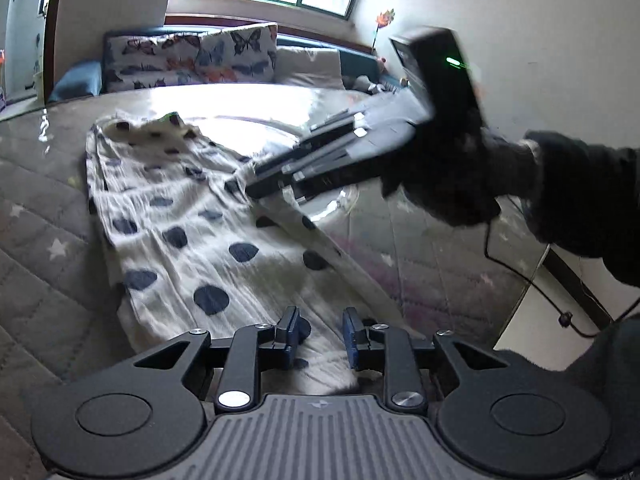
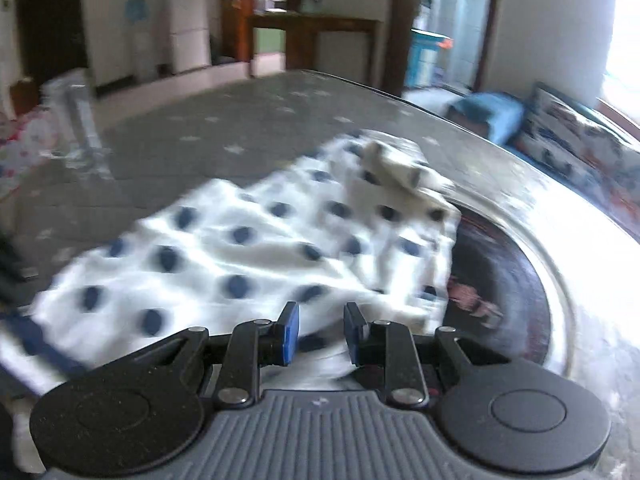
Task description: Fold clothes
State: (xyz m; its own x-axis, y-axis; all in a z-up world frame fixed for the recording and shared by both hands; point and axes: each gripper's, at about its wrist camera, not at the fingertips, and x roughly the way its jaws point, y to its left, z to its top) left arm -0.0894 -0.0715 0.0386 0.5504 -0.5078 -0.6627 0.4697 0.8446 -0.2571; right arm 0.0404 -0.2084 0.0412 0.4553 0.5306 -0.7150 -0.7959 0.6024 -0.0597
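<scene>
A white garment with dark blue spots (image 1: 188, 236) lies spread on the grey star-print table (image 1: 44, 208), the left gripper (image 1: 319, 334) spread apart over its near end, the right gripper (image 2: 319, 332) likewise unclenched above its edge.

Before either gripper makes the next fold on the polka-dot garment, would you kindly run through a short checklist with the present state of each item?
1. Left gripper open over the polka-dot garment: ok, pads apart with cloth showing between them.
2. Right gripper open: ok in its own view, a gap between the pads.
3. Right gripper's contact with the garment's far edge: cannot tell; in the left view its tips sit at a raised fold, blurred.
4. Garment flat: not ok, the far end is bunched and wrinkles run across it.
5. Garment fully on the table: ok, as far as visible.
6. Images sharp enough to aim: not ok, the right view is motion-blurred.
</scene>
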